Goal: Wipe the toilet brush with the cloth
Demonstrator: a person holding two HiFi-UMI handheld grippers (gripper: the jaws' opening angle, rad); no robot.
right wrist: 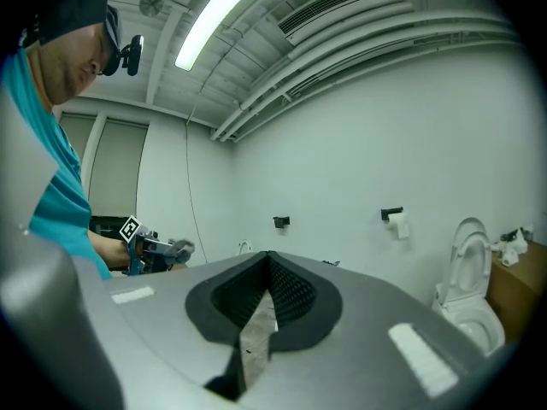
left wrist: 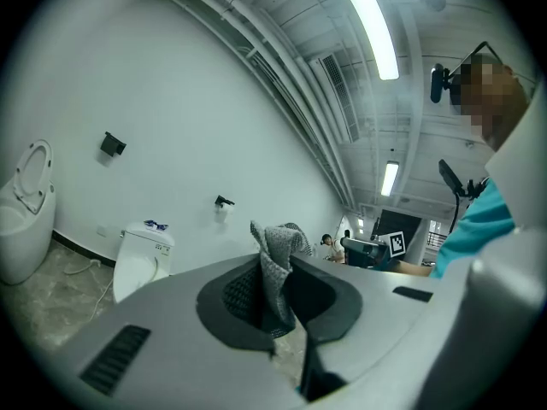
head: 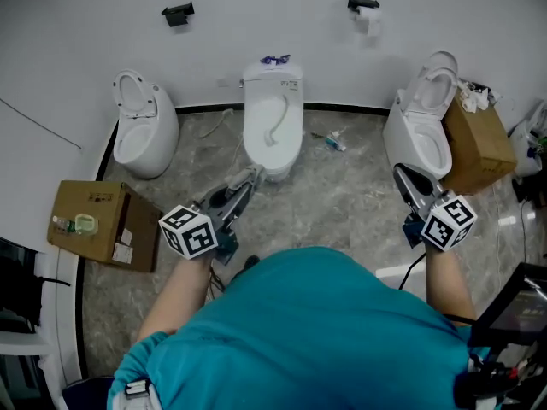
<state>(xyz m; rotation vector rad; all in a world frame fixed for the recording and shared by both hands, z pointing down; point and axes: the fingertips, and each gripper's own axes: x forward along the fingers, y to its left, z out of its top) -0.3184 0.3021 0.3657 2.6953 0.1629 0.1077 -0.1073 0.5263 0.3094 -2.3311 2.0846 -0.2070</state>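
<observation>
Count of fixtures: three toilets stand along the white wall, the left toilet (head: 141, 135) and the right toilet (head: 425, 126) with seats raised, and the middle toilet (head: 273, 114) between them. A pale curved item (head: 275, 126) lies on the middle toilet; it cannot be confirmed as the toilet brush, and no view shows a brush clearly.

There are two black wall holders: one bare (head: 178, 13), one carrying a paper roll (head: 365, 8). There are two cardboard boxes: the left box (head: 96, 222) by the left wall has a small bottle (head: 75, 224) on top, and the right box (head: 481, 139) stands just beside the right toilet with white crumpled material on it. One small object (head: 332, 142) lies on the marble floor (head: 342, 199) between the middle and right toilets, too small to identify.

There are two grippers, each with one marker cube. The left gripper (head: 253, 175) points towards the middle toilet. Its jaws are pressed onto one grey knitted cloth (left wrist: 275, 259), which is pinched between the dark pads and stands up out of them in a folded peak. The right gripper (head: 399, 172) points towards the right toilet. Its jaws are pressed together at the tips with nothing between them, and only floor shows through the slit behind the pads.
</observation>
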